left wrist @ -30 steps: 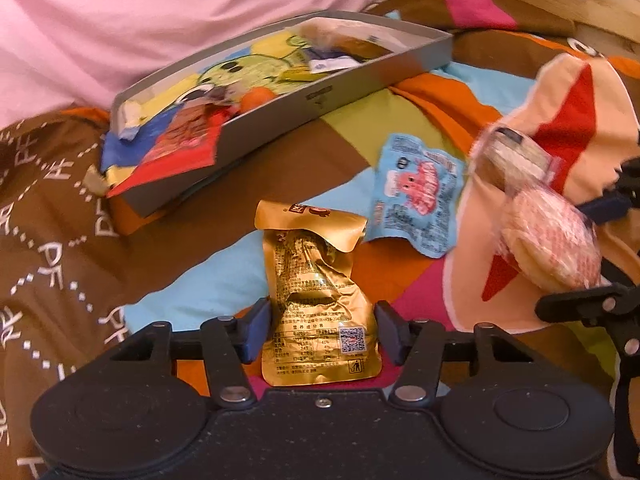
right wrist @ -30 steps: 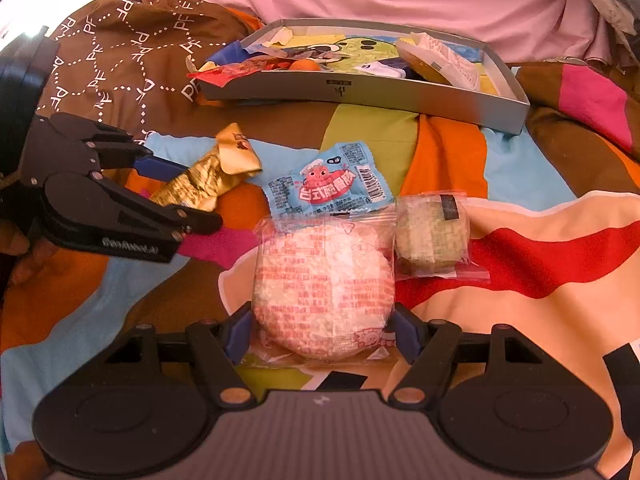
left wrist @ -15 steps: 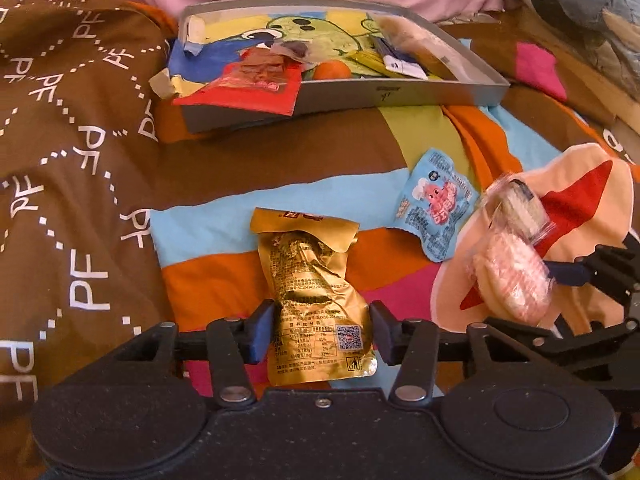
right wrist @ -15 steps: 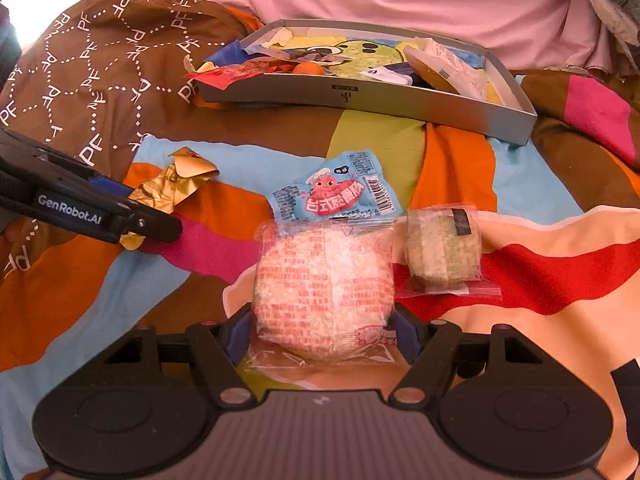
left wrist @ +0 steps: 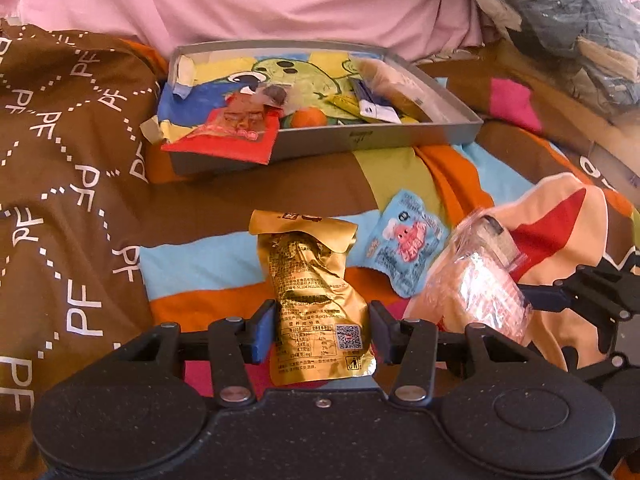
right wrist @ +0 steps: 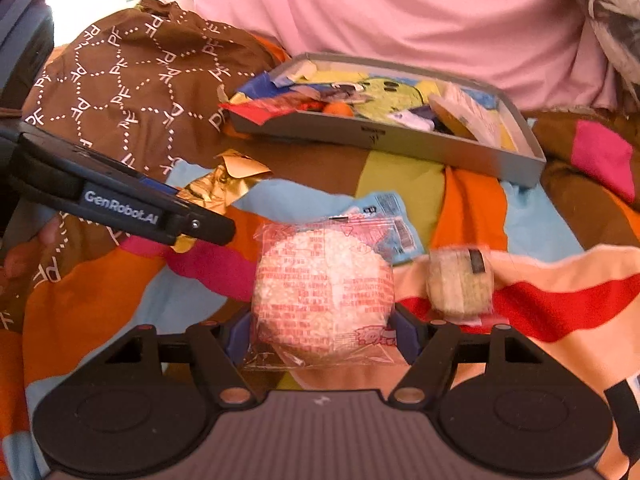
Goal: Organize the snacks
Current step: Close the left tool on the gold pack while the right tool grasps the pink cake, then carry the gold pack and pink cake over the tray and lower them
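My left gripper [left wrist: 320,332] is shut on the lower part of a gold foil pouch [left wrist: 312,276], which lies just over the colourful blanket. My right gripper [right wrist: 322,336] is shut on a round rice-cracker pack [right wrist: 320,288] in clear red-printed wrap, held tilted a little above the blanket. In the left wrist view that pack [left wrist: 476,296] shows at the right. A blue snack packet [left wrist: 404,248] and a small greenish cake pack [right wrist: 460,284] lie loose between the grippers and the grey tray [left wrist: 360,140]. The tray holds several snacks, and a red packet [left wrist: 228,132] hangs over its front left edge.
The tray [right wrist: 380,136] sits at the back on a brown PF-print blanket [left wrist: 72,184], against pink cloth [left wrist: 280,4]. A heap of bags and clothes [left wrist: 572,32] fills the far right. The left gripper's arm [right wrist: 120,204] crosses the right wrist view's left side.
The left gripper has swung round with the gold pouch and now faces the tray squarely. The right gripper has raised the round pack, which now covers part of the blue packet.
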